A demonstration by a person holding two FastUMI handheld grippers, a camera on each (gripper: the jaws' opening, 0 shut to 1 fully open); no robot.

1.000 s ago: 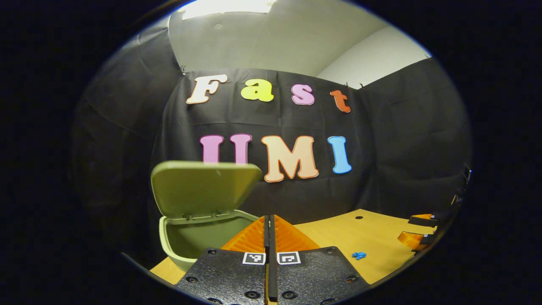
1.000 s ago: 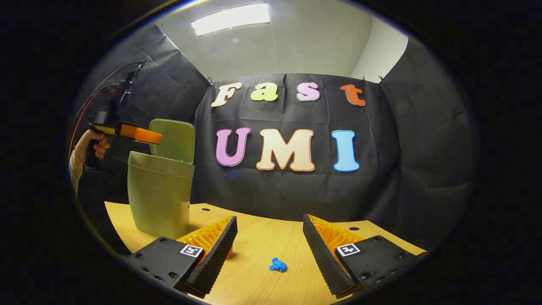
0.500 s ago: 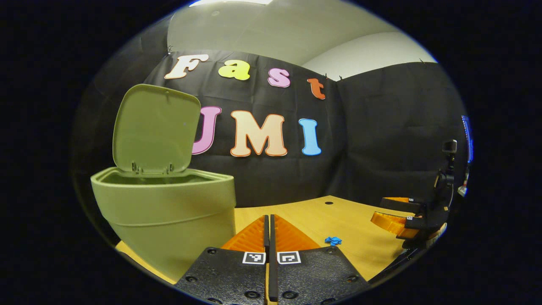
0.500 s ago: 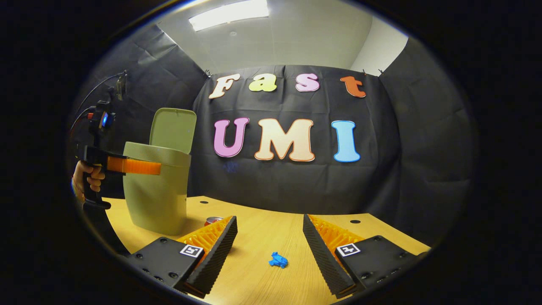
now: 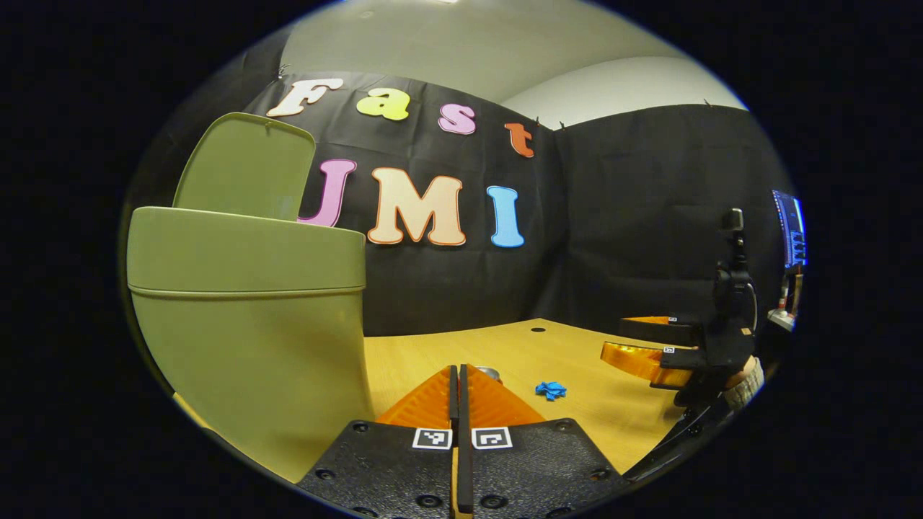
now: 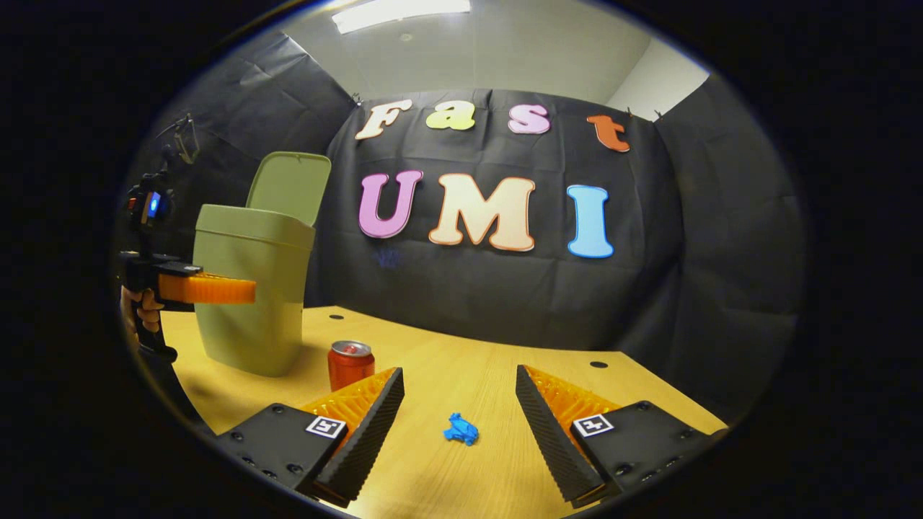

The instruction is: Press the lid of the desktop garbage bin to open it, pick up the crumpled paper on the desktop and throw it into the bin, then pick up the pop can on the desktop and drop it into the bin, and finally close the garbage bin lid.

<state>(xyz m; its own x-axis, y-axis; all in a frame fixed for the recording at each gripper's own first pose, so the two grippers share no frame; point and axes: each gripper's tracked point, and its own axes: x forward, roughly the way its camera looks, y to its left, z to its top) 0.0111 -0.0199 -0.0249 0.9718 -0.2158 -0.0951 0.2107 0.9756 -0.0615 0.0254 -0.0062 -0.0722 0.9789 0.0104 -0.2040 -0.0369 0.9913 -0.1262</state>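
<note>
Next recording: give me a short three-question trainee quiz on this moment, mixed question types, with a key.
1. True or false: the hinged lid of the olive-green plastic desktop bin stands open.
2. Which object lies on the wooden desktop ahead of the right gripper, framed between its spread fingers? A) the red pop can B) the small blue crumpled paper C) a white cup
3. Fill in: the left gripper is ____, holding nothing.

Key: 1 true; 2 B; 3 shut.
</note>
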